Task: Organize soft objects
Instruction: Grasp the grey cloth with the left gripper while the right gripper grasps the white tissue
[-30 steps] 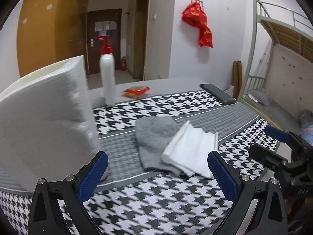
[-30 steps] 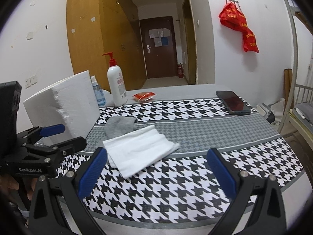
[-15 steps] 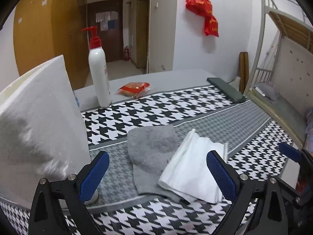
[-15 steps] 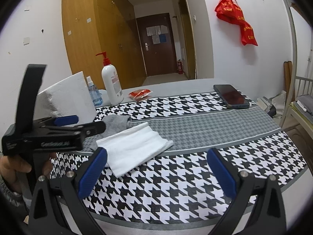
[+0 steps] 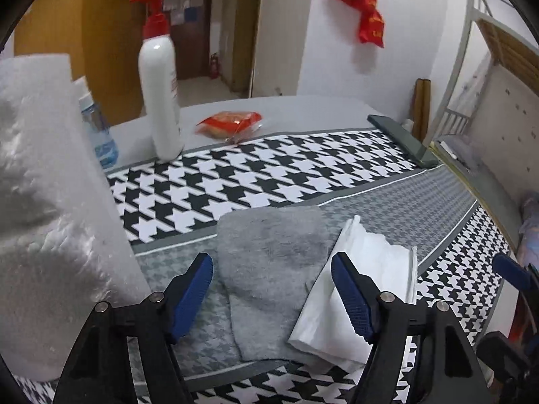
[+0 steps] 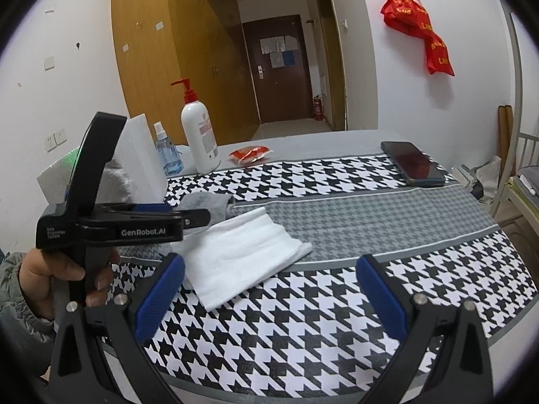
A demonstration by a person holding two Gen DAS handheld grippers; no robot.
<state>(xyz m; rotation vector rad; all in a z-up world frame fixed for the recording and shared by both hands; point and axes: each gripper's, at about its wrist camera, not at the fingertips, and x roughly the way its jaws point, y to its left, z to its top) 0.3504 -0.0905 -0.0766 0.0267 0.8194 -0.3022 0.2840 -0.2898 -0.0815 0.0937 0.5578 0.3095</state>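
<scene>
A grey cloth (image 5: 273,245) lies on the houndstooth table cover (image 5: 269,175), with a folded white cloth (image 5: 370,279) overlapping its right edge. My left gripper (image 5: 271,269) hangs just above the grey cloth, pointing down at it. Its jaws are closing, the grey cloth sits between the blue pads, and the pads do not press on it. In the right wrist view the left gripper (image 6: 188,213) is held by a hand over the grey cloth (image 6: 209,202). My right gripper (image 6: 271,266) stands open and empty near the table's front, beside the white cloth (image 6: 242,252).
A white foam block (image 5: 50,202) stands close on the left. Behind it are a spray bottle (image 5: 97,134), a white pump bottle (image 5: 158,77) and a red packet (image 5: 232,124). A phone (image 6: 414,163) lies at the far right. A bed frame (image 5: 471,67) stands beyond the table's right edge.
My left gripper has moved forward and down toward the grey cloth, and its jaws have narrowed around it. The right gripper has stayed nearly still.
</scene>
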